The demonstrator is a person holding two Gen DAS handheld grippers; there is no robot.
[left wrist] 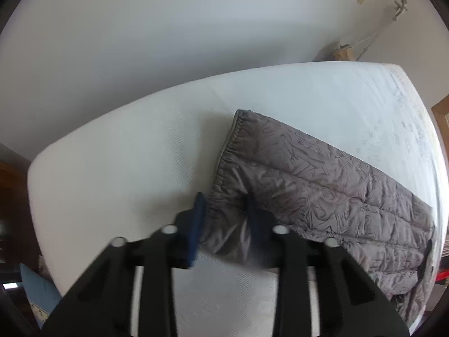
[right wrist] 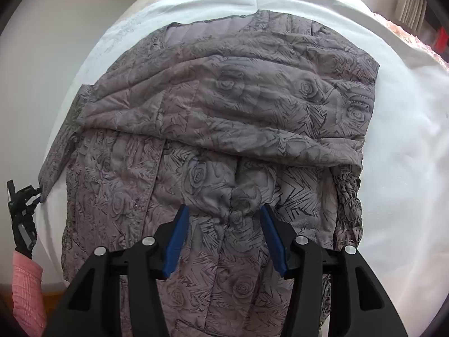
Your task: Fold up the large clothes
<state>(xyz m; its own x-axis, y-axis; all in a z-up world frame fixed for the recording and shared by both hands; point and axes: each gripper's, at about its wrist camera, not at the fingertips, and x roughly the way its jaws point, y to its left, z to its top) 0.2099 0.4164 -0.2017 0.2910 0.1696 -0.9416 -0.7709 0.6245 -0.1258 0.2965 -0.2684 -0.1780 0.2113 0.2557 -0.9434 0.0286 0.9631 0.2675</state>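
Note:
A grey quilted jacket with a rose print [right wrist: 224, 129] lies on a white mattress [right wrist: 407, 129], one sleeve folded across its body. My right gripper [right wrist: 224, 213] is open just above the jacket, its blue pads [right wrist: 176, 238] either side of a bunched fold. In the left wrist view the jacket [left wrist: 322, 191] lies to the right. My left gripper [left wrist: 224, 210] has the jacket's corner between its pads [left wrist: 197, 224], and the cloth lifts off the mattress [left wrist: 112, 168]. It also shows in the right wrist view [right wrist: 23, 196] at the jacket's left corner.
A white wall [left wrist: 168, 28] stands behind the mattress. A wooden stand with a white pole [left wrist: 348, 52] is at the far right corner. A pink-sleeved arm [right wrist: 25, 286] shows at lower left. A radiator [right wrist: 412, 5] is at upper right.

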